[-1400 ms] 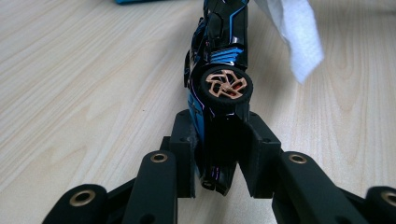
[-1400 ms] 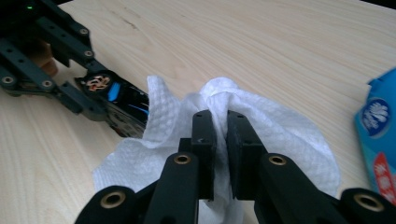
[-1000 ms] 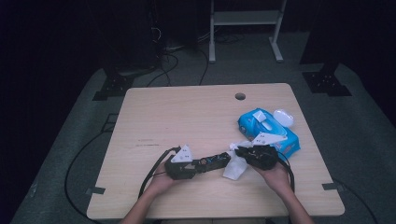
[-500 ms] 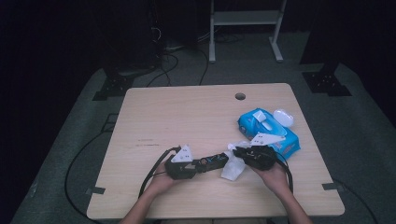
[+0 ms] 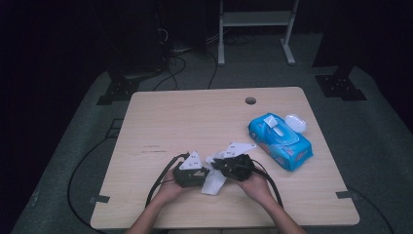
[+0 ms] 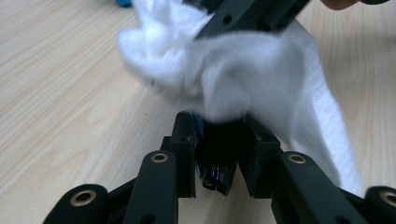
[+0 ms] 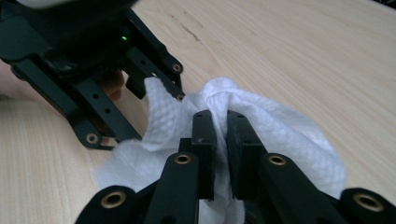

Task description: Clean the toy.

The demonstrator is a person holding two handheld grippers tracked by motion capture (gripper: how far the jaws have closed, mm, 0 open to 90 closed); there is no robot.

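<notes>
Pale wooden table [image 5: 185, 122], crumpled white wipe [image 5: 212, 181] between grippers.

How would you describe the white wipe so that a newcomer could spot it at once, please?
On the wooden table, look near the front edge, left of the blue wipes pack. The white wipe hangs crumpled between the left gripper and right gripper, the only soft white thing there.

bare tabletop [image 5: 195, 122] left of wipes pack [image 5: 280, 141]
</notes>
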